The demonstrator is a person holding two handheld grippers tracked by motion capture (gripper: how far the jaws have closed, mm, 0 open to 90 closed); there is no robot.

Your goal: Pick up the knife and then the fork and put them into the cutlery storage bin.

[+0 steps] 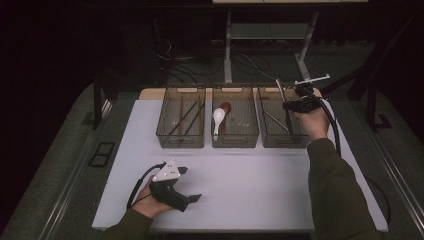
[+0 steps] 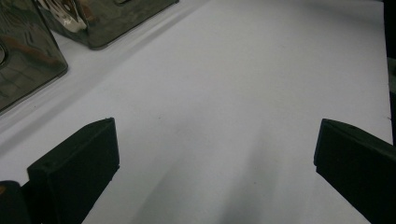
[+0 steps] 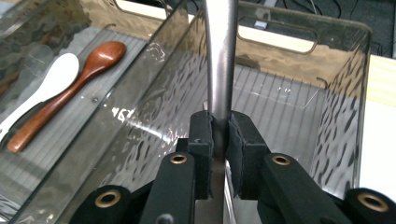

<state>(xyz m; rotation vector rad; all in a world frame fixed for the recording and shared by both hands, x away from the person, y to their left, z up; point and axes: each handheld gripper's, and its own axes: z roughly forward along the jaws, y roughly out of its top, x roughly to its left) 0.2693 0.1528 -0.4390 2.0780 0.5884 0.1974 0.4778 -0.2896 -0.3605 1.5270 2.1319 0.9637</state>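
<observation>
right tongs clench a metal utensil handle over the right-hand clear bin; it may pivot and strike the rim. left tongs rest released on the counter.

Dim light falls from overhead on the white table, the brightest surface in the high view, while the floor and background from 9 to 3 o'clock sink into near black and the whole frame looks soft and grainy. In the left gripper view a broad, soft shadow spreads toward 6 o'clock between the dark, detail-free jaws (the bins at 10 o'clock carry small glints). The right gripper view is sharpest on the clamped metal handle, which blurs toward 12 o'clock, and rippled reflections streak the clear bin walls.
</observation>
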